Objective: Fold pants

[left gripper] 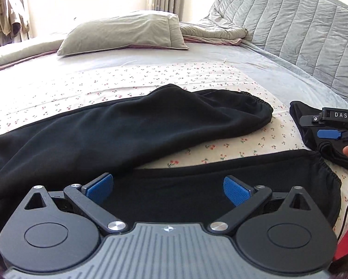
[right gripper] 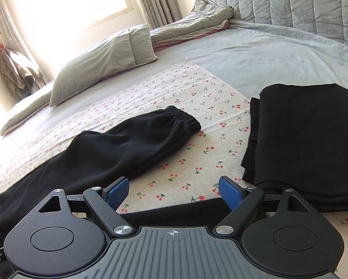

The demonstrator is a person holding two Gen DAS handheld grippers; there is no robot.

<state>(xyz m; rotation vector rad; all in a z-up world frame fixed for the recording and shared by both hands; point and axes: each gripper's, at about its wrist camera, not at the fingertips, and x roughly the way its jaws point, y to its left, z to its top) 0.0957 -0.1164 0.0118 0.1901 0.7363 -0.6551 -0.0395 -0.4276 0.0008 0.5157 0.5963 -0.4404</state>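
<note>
Black pants [left gripper: 127,127] lie spread on a cherry-print cloth [left gripper: 197,79] on the bed, both legs with elastic cuffs pointing right. My left gripper [left gripper: 168,189] is open, its blue pads over the near leg [left gripper: 197,186]. My right gripper [right gripper: 174,191] is open above the cloth, with the near leg's edge [right gripper: 174,211] just under it and the far leg [right gripper: 132,144] ahead. The right gripper also shows at the right edge of the left wrist view [left gripper: 329,132].
A folded black garment [right gripper: 308,144] lies on the cloth to the right. A grey pillow [left gripper: 127,32] and a rolled blanket [left gripper: 211,32] sit at the back of the bed. A quilted headboard [left gripper: 301,28] stands at the right. Clothes [left gripper: 6,16] hang by the window.
</note>
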